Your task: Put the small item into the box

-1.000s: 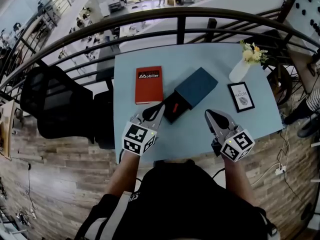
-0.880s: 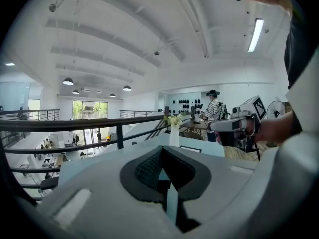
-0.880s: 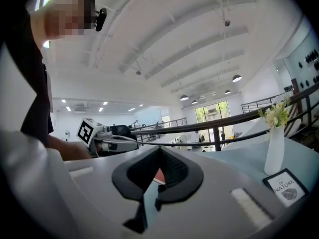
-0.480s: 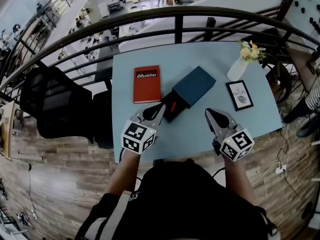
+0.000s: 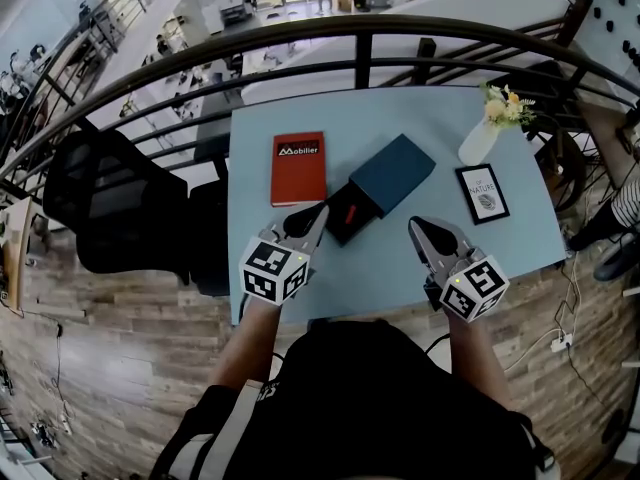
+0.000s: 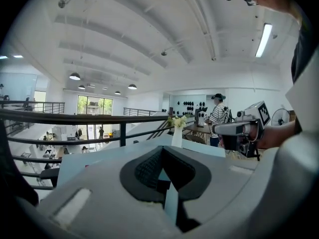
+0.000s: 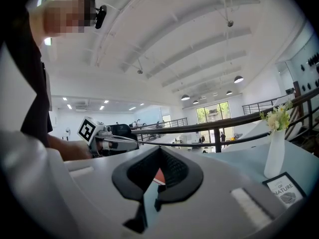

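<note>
- Centrally, on the pale blue table (image 5: pixel 375 263), a dark teal box (image 5: pixel 395 171) lies at a slant. A black tray (image 5: pixel 338 226) projects from its near end.
- Small red item (image 5: pixel 349 211): it lies on the black tray at the box's open end, not under the teal cover.
- Left gripper (image 5: pixel 322 212): its 2 jaws are pressed together tip to tip with nothing between them. The tip sits just beside the tray's near-left edge; whether it touches the tray cannot be told.
- Right gripper (image 5: pixel 413 227): its 2 jaws likewise meet at the tip and carry nothing. It is held over bare table to the right of the tray, apart from the box.
- Red book (image 5: pixel 298 168): it lies flat to the left of the box, near it but not touching.
- White vase (image 5: pixel 478 140): it stands upright with pale flowers near the table's far right corner.
- Framed picture (image 5: pixel 482 193): it lies just in front of the vase, well apart from the box.
- Black railing (image 5: pixel 360 43): it curves past the table's far edge.
- Black chair (image 5: pixel 110 208): 1 chair stands at the table's left side.
</note>
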Demonstrator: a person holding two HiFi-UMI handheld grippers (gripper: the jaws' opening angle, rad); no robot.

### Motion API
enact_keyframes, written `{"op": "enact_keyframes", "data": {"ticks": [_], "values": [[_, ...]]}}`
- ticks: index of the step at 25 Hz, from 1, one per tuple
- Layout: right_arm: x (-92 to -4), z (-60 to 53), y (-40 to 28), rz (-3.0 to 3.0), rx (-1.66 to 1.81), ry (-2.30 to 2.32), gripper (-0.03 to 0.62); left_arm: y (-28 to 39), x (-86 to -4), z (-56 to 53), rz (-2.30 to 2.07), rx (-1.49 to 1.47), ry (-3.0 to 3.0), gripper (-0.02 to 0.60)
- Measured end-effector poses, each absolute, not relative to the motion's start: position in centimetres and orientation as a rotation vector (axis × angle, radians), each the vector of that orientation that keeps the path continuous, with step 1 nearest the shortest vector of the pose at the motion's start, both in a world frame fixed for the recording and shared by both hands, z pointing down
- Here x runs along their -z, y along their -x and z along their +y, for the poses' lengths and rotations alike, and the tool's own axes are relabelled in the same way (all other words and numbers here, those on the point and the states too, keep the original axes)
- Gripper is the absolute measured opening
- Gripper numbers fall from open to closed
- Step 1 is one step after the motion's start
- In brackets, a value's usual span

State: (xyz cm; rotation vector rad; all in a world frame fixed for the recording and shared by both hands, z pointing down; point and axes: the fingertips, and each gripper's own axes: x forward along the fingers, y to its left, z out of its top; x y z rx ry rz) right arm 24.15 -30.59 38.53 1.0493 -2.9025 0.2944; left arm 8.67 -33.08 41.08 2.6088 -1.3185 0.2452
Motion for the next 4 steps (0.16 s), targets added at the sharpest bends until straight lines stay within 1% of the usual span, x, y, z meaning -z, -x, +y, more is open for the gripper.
{"op": "enact_keyframes", "data": {"ticks": [4], "values": [[-38.45, -30.49, -24.08, -2.896, -0.292, -1.059, -0.002, -7.69, -40.97, -33.23, -1.332, -0.198, -2.573, 0.008]]}}
